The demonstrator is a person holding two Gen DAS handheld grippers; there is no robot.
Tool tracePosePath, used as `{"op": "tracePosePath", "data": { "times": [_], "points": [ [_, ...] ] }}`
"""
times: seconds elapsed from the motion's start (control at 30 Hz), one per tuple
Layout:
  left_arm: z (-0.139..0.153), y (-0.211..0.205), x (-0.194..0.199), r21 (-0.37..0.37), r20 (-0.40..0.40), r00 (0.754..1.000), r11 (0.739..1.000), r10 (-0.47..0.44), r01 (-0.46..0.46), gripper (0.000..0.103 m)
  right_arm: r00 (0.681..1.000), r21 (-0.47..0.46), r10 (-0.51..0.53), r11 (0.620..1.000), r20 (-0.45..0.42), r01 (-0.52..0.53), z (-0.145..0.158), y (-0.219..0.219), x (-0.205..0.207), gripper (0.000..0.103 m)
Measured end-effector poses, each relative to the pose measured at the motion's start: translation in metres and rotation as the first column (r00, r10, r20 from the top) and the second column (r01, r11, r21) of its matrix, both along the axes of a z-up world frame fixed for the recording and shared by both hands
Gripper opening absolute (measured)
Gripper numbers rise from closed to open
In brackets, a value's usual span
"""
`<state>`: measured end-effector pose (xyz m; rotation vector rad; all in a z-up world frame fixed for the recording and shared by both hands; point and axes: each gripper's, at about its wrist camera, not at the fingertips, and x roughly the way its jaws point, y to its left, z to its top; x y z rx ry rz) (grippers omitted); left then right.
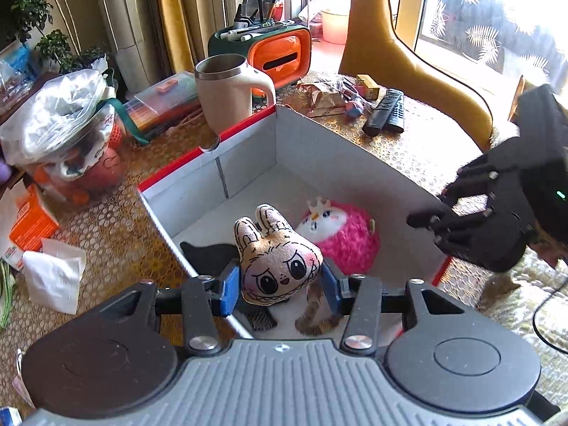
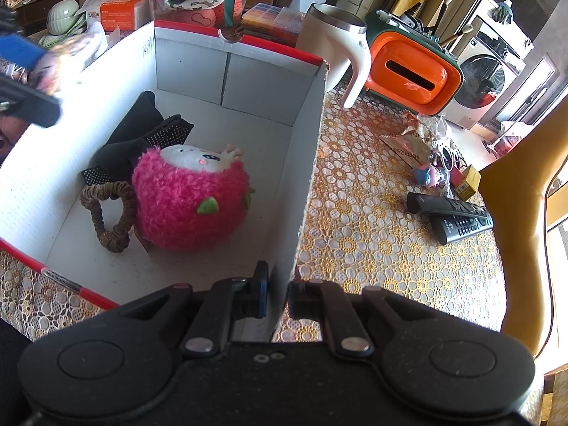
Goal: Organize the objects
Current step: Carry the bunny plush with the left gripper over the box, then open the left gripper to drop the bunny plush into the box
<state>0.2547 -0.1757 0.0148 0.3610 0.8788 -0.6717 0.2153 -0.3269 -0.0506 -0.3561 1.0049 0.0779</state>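
My left gripper (image 1: 280,284) is shut on a beige rabbit-face plush (image 1: 278,264) and holds it above the near end of the white cardboard box (image 1: 319,149). In the box lie a pink furry plush (image 1: 340,238), a black cloth (image 1: 209,254) and a brown braided ring (image 1: 316,316). My right gripper (image 2: 278,293) is shut on the box's right wall (image 2: 305,163), one finger inside, one outside. The right wrist view shows the pink plush (image 2: 191,198), the ring (image 2: 110,213) and the black cloth (image 2: 138,135) inside. The left gripper (image 2: 28,71) shows blurred at the upper left.
A cream mug (image 1: 227,92), an orange-and-green organizer (image 1: 273,53), two remote controls (image 1: 385,110), snack wrappers and small toys (image 1: 337,96) lie behind the box. A bagged jar (image 1: 67,135), an orange carton (image 1: 28,220) and tissue (image 1: 53,273) stand left. A yellow chair (image 1: 408,56) is at the right.
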Motion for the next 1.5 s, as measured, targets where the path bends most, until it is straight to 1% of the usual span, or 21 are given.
{"op": "tracePosePath", "data": {
  "times": [0.13,0.37,0.5,0.7,0.93,1.03,1.1,1.17,1.5],
  "points": [
    [-0.012,-0.023,0.020,0.015,-0.008,1.000,1.000,0.005,-0.005,0.046,1.000,0.002,0.001,1.000,0.000,-0.001,0.000,-0.001,0.000,0.009],
    [-0.032,-0.050,0.042,0.053,-0.023,1.000,0.999,0.001,0.000,0.046,1.000,0.005,0.005,1.000,-0.004,-0.005,0.000,-0.002,0.000,0.009],
    [-0.044,-0.062,0.050,0.088,-0.035,0.999,0.996,-0.003,0.006,0.046,1.000,0.008,0.006,1.000,-0.005,-0.006,0.000,-0.002,0.001,0.009],
    [-0.055,-0.070,0.055,0.111,-0.059,0.998,0.994,-0.010,0.017,0.046,1.000,0.012,0.008,1.000,-0.005,-0.008,-0.001,-0.004,0.000,0.009],
    [-0.057,-0.071,0.059,0.106,-0.072,0.997,0.994,0.001,0.007,0.048,1.000,0.012,0.007,1.000,-0.006,-0.007,-0.001,-0.004,0.000,0.009],
    [-0.056,-0.070,0.057,0.104,-0.063,0.998,0.995,0.003,0.004,0.050,1.000,0.012,0.007,1.000,-0.006,-0.007,-0.001,-0.004,0.000,0.009],
    [-0.054,-0.069,0.056,0.103,-0.057,0.998,0.995,0.003,0.003,0.055,1.000,0.013,0.006,1.000,-0.006,-0.006,-0.001,-0.004,0.000,0.009],
    [-0.052,-0.067,0.054,0.100,-0.049,0.999,0.995,0.006,-0.001,0.061,1.000,0.013,0.006,1.000,-0.006,-0.006,-0.001,-0.004,0.000,0.009],
    [-0.035,-0.047,0.041,0.058,-0.038,0.999,0.998,0.003,0.000,0.061,1.000,0.009,0.004,1.000,-0.006,-0.004,-0.001,-0.005,0.000,0.009]
  ]
}}
